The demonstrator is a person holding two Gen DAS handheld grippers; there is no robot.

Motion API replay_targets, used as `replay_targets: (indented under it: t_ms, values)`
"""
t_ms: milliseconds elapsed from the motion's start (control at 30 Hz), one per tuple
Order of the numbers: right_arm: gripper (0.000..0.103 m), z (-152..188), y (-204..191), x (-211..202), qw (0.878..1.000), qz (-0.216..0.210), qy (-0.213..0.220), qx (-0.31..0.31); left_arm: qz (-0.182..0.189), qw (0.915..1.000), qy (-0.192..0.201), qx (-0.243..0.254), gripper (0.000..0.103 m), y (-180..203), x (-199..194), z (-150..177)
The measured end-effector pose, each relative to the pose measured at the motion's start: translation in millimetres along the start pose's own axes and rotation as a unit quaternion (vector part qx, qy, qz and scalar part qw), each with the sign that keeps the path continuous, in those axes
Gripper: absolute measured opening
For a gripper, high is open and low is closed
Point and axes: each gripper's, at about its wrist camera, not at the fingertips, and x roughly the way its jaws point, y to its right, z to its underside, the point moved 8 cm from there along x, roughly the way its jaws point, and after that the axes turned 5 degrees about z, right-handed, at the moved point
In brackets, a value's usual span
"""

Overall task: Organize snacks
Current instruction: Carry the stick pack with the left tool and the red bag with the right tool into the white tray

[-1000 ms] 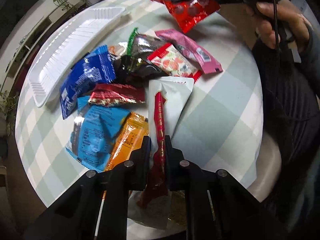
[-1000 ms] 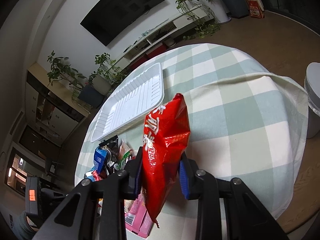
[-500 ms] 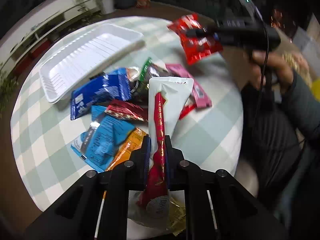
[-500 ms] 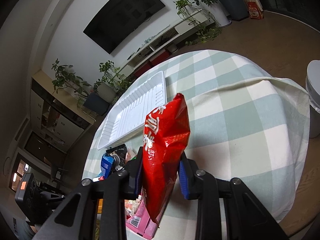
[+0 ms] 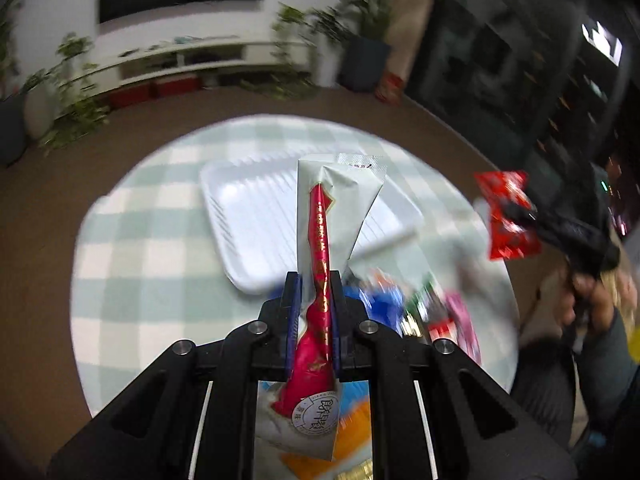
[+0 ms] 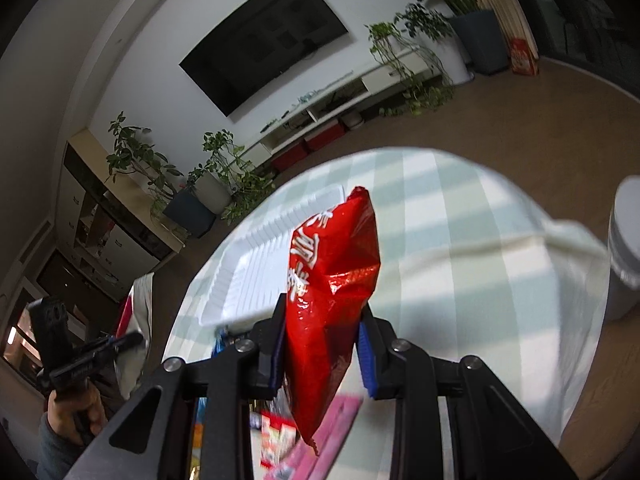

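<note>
My left gripper (image 5: 314, 280) is shut on a white snack packet with a red stripe (image 5: 336, 204), held up over the table in front of the white ribbed tray (image 5: 256, 220). My right gripper (image 6: 322, 312) is shut on a shiny red snack bag (image 6: 332, 280), which stands upright between the blue pads. In the left wrist view that red bag (image 5: 506, 216) hangs at the right in the other gripper. The tray (image 6: 264, 264) lies beyond the red bag in the right wrist view. Several loose snacks (image 5: 424, 312) lie blurred on the checked cloth near me.
The round table has a green and white checked cloth (image 5: 132, 248). A person's hand (image 5: 592, 300) and dark sleeve are at the right. A pink packet (image 6: 320, 440) lies below the right gripper. A white bin (image 6: 624, 248) stands off the table's right side.
My left gripper lifted the white packet off the pile and swung toward the tray, rolling as it went. The right gripper rose a little with the red bag still in it.
</note>
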Motion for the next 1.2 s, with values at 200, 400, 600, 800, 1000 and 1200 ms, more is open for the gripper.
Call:
replay_targets:
  t_ms: [200,400,600,800,1000,1200]
  values:
    - [0.032,-62.4,8.1,31.4,0.999,0.031,-0.015,-0.023,-0.026,0.9979,0.014,-0.057,0.011,-55.1,7.5,-43.2]
    - [0.032,-95.6,-13.9,93.3,0.998,0.021,-0.054,-0.036,-0.027,0.994,0.012,-0.105,0.011,-91.4,35.9,-73.1]
    - [0.032,-86.7,-60.1,158.0,0.989,0.007,-0.119,-0.089,-0.016,0.9943,-0.03,-0.102,0.011,-88.4,88.7,-86.2]
    - [0.032,-58.5,-86.8,202.4,0.979,0.0,-0.163,-0.12,-0.008,0.9936,-0.064,-0.093,0.011,-70.3,138.0,-78.4]
    - [0.032,-35.7,-82.5,228.3,0.974,0.006,-0.195,-0.118,-0.018,0.9909,-0.086,-0.102,0.011,-75.1,181.5,-66.0]
    - [0.032,-24.4,-80.2,236.8,0.971,0.011,-0.207,-0.119,-0.038,0.9888,-0.096,-0.108,0.011,-79.5,204.5,-58.3]
